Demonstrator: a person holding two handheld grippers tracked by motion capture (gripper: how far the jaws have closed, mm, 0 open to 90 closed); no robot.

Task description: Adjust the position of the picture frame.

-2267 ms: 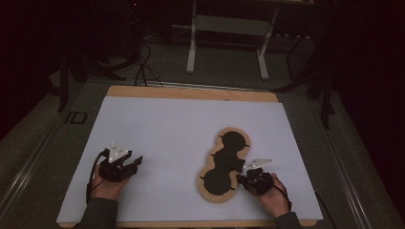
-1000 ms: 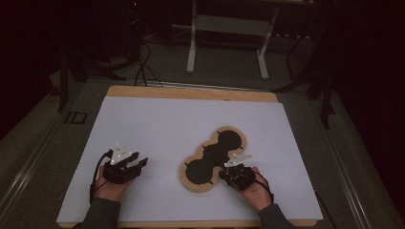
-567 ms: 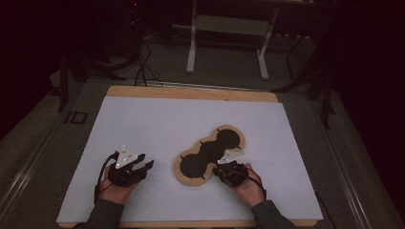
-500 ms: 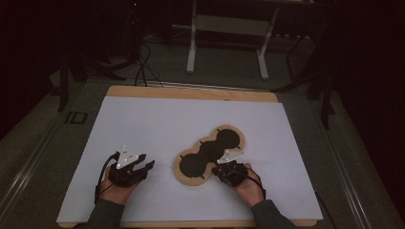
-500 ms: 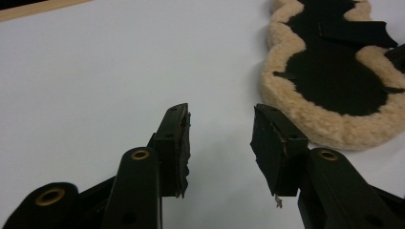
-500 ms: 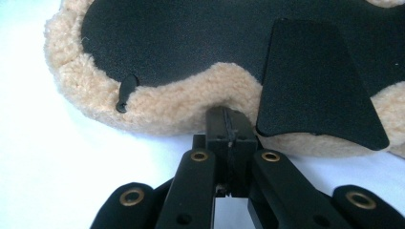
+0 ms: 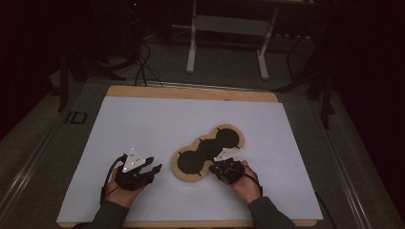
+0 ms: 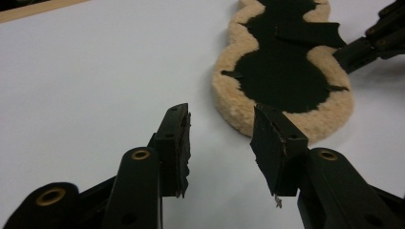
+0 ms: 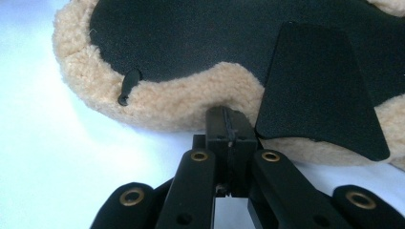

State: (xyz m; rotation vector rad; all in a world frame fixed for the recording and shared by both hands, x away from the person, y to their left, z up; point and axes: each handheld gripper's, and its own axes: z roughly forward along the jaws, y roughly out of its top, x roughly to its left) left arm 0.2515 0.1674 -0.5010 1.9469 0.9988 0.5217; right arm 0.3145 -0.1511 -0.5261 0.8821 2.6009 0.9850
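A peanut-shaped pad with a tan fleece rim and a black middle lies on the white sheet, a little right of centre. My right gripper is at its near edge, and in the right gripper view the jaws are pressed together on the fleece rim. A black flap sticks out over the rim beside them. My left gripper rests on the sheet left of the pad, open, with nothing between its fingers. The pad's rounded end lies just past its right fingertip.
A white sheet covers a wooden board on the table. Beyond the far edge stand a metal frame's legs and floor cables. The right gripper appears far off in the left gripper view.
The right gripper has dragged the pad leftward and turned it, bringing its near end close to the left gripper. The left gripper has shifted slightly right.
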